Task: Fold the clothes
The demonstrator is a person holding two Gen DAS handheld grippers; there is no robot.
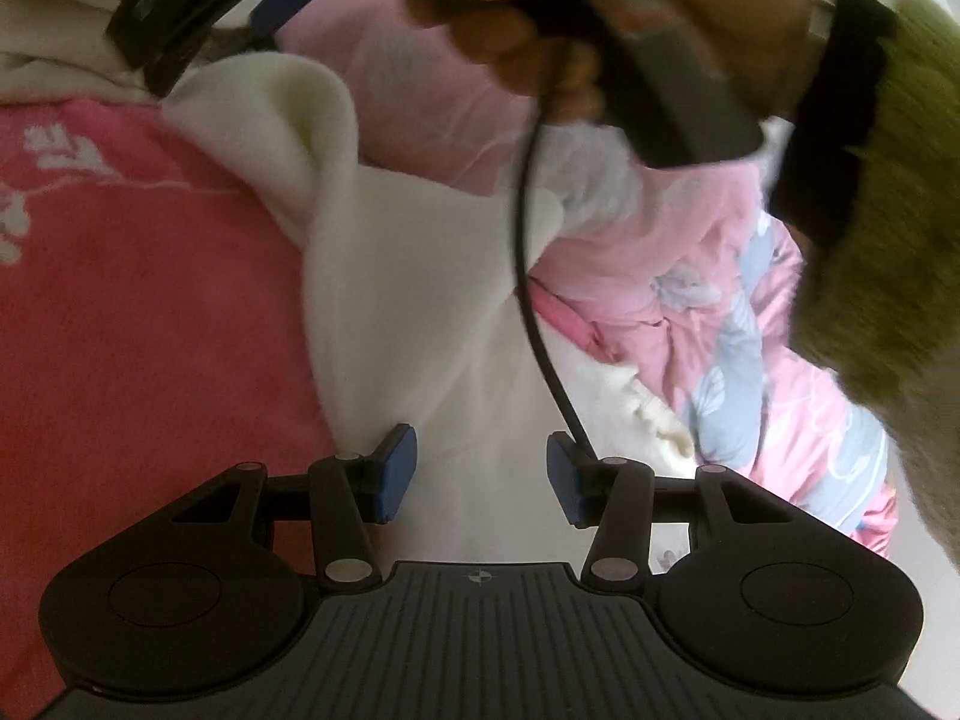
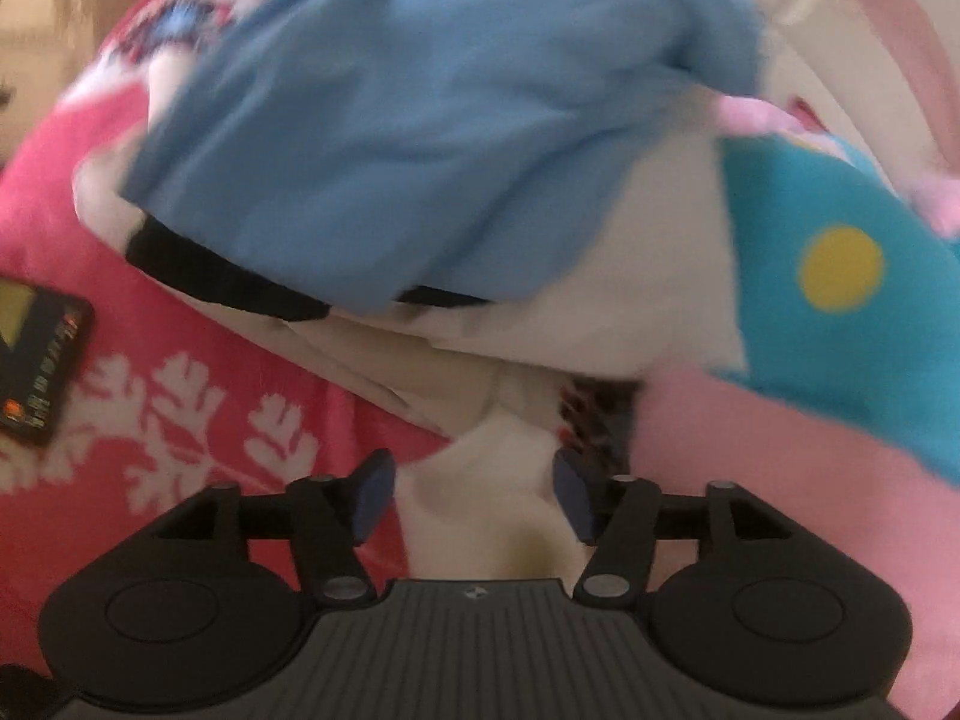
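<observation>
Left wrist view: the left claw [image 1: 480,474] is open over a white garment [image 1: 420,312] at frame centre, on a pink blanket [image 1: 150,300]. A hand [image 1: 522,18] holds the right claw's body at top.

Right wrist view: the right claw [image 2: 474,495] is spread, white cloth [image 2: 474,516] between its pads, not pinched. A blue garment [image 2: 420,120] fills the upper frame.

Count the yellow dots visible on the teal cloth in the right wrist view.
1. A single yellow dot sits on the teal cloth at the right of the right wrist view, above the pink cloth. More may be hidden where the cloth runs out of frame.
</observation>
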